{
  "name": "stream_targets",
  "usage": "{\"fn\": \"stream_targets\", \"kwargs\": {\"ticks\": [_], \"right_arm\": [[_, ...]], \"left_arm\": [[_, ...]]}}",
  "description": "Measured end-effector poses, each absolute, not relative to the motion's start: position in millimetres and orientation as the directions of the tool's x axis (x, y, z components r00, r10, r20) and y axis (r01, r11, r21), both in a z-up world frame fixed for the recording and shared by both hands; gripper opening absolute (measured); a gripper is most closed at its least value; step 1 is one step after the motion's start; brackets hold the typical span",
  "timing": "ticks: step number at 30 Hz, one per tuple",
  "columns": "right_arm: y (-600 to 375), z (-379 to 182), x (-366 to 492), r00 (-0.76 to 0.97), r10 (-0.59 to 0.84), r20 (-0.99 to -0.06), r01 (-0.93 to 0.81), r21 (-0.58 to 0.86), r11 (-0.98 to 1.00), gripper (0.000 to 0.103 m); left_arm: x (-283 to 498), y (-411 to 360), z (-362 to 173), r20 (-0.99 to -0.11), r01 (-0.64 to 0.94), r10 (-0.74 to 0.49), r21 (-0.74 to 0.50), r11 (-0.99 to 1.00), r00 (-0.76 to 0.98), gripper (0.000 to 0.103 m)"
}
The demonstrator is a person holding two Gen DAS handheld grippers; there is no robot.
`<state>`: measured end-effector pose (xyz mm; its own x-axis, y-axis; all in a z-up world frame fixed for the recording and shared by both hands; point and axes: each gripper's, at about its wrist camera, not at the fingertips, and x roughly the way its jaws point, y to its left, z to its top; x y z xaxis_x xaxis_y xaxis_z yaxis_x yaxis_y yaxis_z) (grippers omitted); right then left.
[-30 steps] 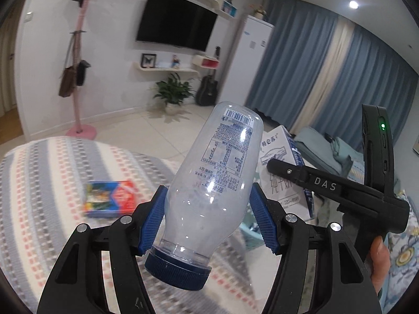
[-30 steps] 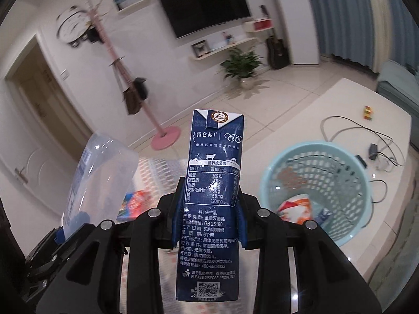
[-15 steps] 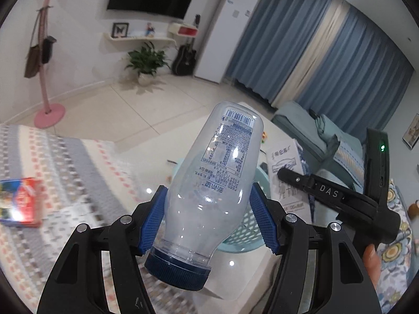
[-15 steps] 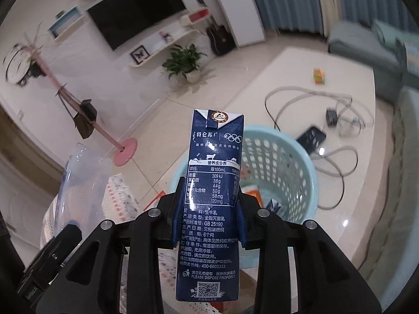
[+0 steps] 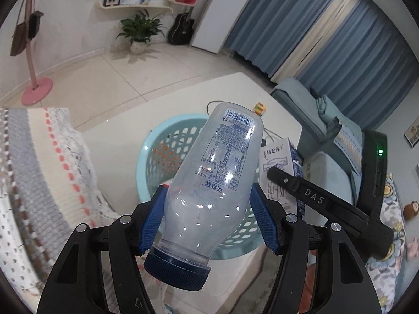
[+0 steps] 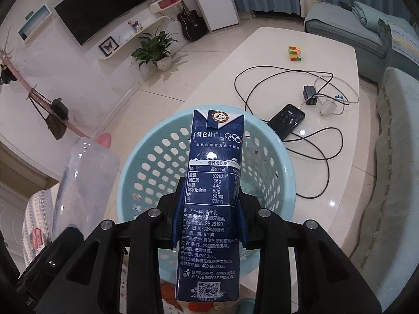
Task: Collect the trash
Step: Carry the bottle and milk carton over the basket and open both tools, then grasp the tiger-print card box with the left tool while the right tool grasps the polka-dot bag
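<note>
Bottle (image 5: 212,191) clamped between left fingers (image 5: 154,214); carton (image 6: 212,196) between right fingers (image 6: 176,214)

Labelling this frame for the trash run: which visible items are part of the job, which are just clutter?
Job:
- plastic bottle, shut in the left gripper
- milk carton, shut in the right gripper
- laundry basket

Clutter:
- phone
- chargers and cables
- puzzle cube
- guitar
- potted plant
</note>
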<state>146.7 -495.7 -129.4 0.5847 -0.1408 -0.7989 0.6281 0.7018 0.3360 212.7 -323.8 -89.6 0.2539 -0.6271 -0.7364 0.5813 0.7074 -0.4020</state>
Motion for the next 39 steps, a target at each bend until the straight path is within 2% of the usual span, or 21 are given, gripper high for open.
{"fn": "stream_targets", "kwargs": {"ticks": [3,4,5,7,20,31,39], "right_arm": [[-498.6,-129.0,148.3,0.583,-0.15,-0.799,0.627,0.325,0.707,0.031],[-500.2,-129.2,146.4,0.586,-0.145,-0.798,0.626,0.331,0.706,0.036],[-502.1,-128.8,144.3,0.593,-0.136,-0.794,0.623,0.345,0.702,0.049],[-505.4,-127.8,138.4,0.605,-0.144,-0.783,0.629,0.359,0.689,0.059],[-482.6,-100.1,129.0,0.655,-0.157,-0.74,0.575,0.352,0.739,0.059],[-408.6,-51.7,141.6,0.749,-0.088,-0.657,0.398,0.34,0.852,0.059],[-319.5,-43.0,166.5,0.764,0.043,-0.643,0.189,0.287,0.939,0.07]], "left_arm": [[216.2,-323.5,-94.3,-0.737,0.566,-0.638,-0.434,0.701,0.225,0.066],[216.9,-321.7,-95.4,-0.732,0.564,-0.647,-0.449,0.693,0.212,0.066],[214.8,-320.6,-95.6,-0.725,0.568,-0.658,-0.461,0.682,0.202,0.066],[210.1,-319.0,-92.9,-0.72,0.587,-0.661,-0.448,0.674,0.21,0.067],[183.0,-289.5,-59.2,-0.679,0.662,-0.677,-0.372,0.651,0.284,0.068],[174.4,-200.4,-11.4,-0.591,0.603,-0.67,-0.353,0.715,0.449,0.068],[189.1,-121.8,0.1,-0.581,0.471,-0.571,-0.332,0.817,0.58,0.068]]}}
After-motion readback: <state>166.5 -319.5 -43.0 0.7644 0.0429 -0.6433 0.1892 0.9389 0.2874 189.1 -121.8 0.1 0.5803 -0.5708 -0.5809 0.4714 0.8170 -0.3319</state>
